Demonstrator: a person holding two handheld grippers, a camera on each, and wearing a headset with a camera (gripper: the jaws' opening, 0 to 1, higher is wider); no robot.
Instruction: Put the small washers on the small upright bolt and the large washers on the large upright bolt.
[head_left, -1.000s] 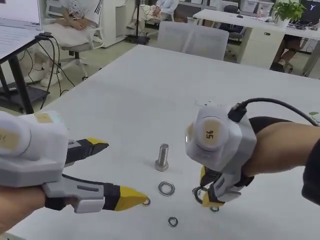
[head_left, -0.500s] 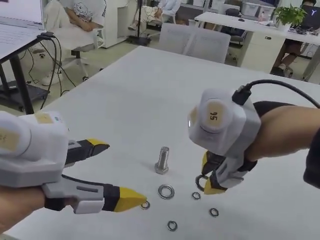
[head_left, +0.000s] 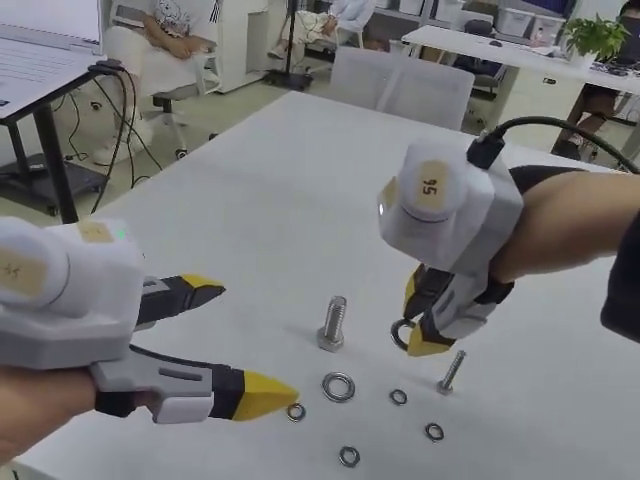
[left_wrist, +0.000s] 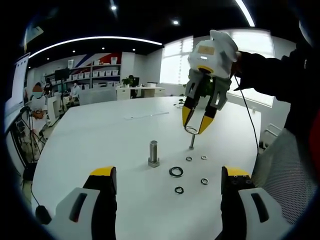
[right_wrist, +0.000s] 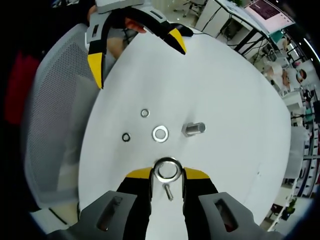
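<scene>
desk (head_left: 300, 180) is white. large bolt (head_left: 333, 322) stands upright mid-desk and is my landmark. small bolt (head_left: 452, 370) stands on its head to the right of the large bolt, a bit nearer the person; it looks upright in the left gripper view. neither bolt has anything on it.

loose large washer (head_left: 327, 385) lies flat just in front of the large bolt, person's side. four small washers (head_left: 398, 397) lie flat in a loose arc further in front of the large bolt. one is between the loose large washer and the small bolt, one is out toward the left tool tip, and two are nearest the person. all are apart from each other.

behind the large bolt, past the far desk edge: a grey chair (head_left: 400, 85), a seated person (head_left: 170, 25), and a side table with cables (head_left: 50, 75) off to the left. nothing sits between the tools and the bolts.

right tool (head_left: 415, 325) hangs tips-down right of the large bolt, jaws clamped on a second large washer (right_wrist: 166, 160) held at its rim. that washer sits just above the small bolt's top. the bolt is not through the ring, and i can't tell if they touch.

left tool (head_left: 235, 340) is left of the large bolt, low over the desk, jaws wide apart and holding nothing. its lower tip is just beside the leftmost small washer.
</scene>
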